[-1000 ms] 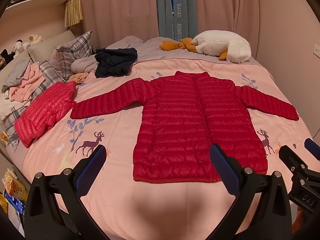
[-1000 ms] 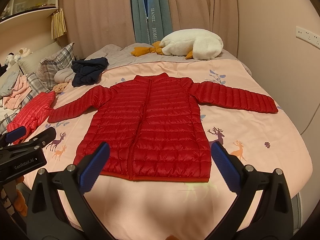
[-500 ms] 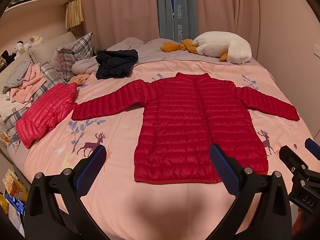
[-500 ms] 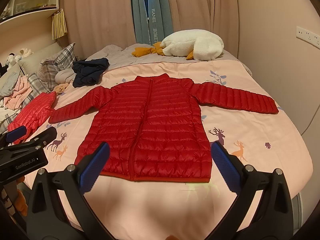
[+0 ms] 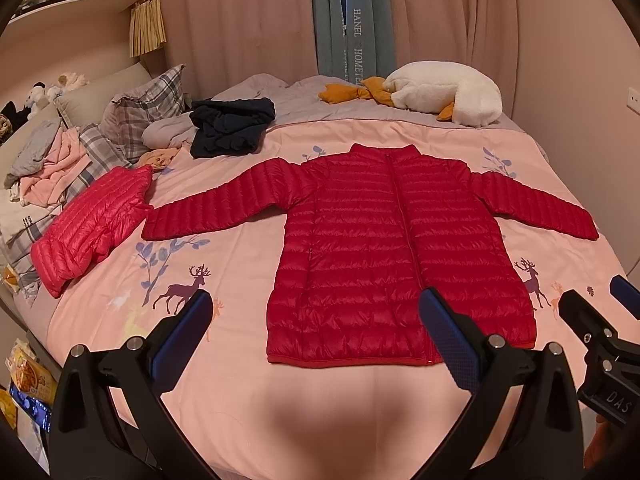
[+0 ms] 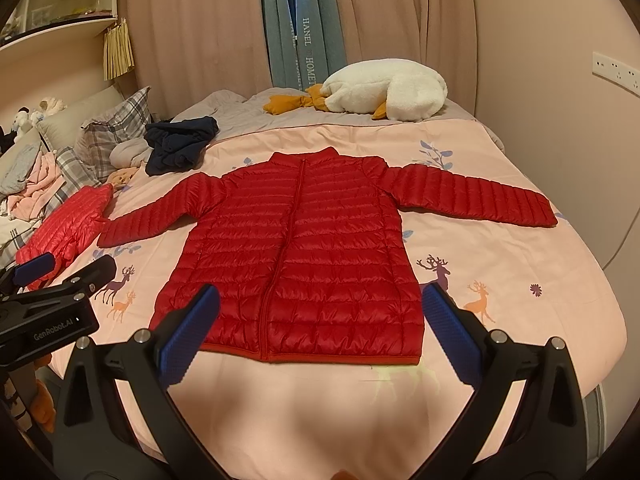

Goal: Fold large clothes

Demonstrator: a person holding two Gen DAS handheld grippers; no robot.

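Note:
A red quilted puffer jacket (image 5: 392, 248) lies flat and zipped on the pink bed cover (image 5: 224, 380), both sleeves spread sideways; it also shows in the right wrist view (image 6: 296, 260). My left gripper (image 5: 316, 336) is open and empty, held above the near edge of the bed in front of the jacket's hem. My right gripper (image 6: 320, 328) is open and empty, over the hem. Each gripper shows at the edge of the other's view.
A folded pinkish-red puffer jacket (image 5: 88, 228) lies at the left. A dark navy garment (image 5: 228, 128), plaid pillows (image 5: 148, 108) and a clothes pile (image 5: 44, 164) sit at the far left. A white goose plush (image 5: 436, 98) lies at the bed's far end. A wall is close on the right.
Both views have shifted slightly; the jacket sits a touch lower in the frames. Both grippers stay open and the jacket has not moved.

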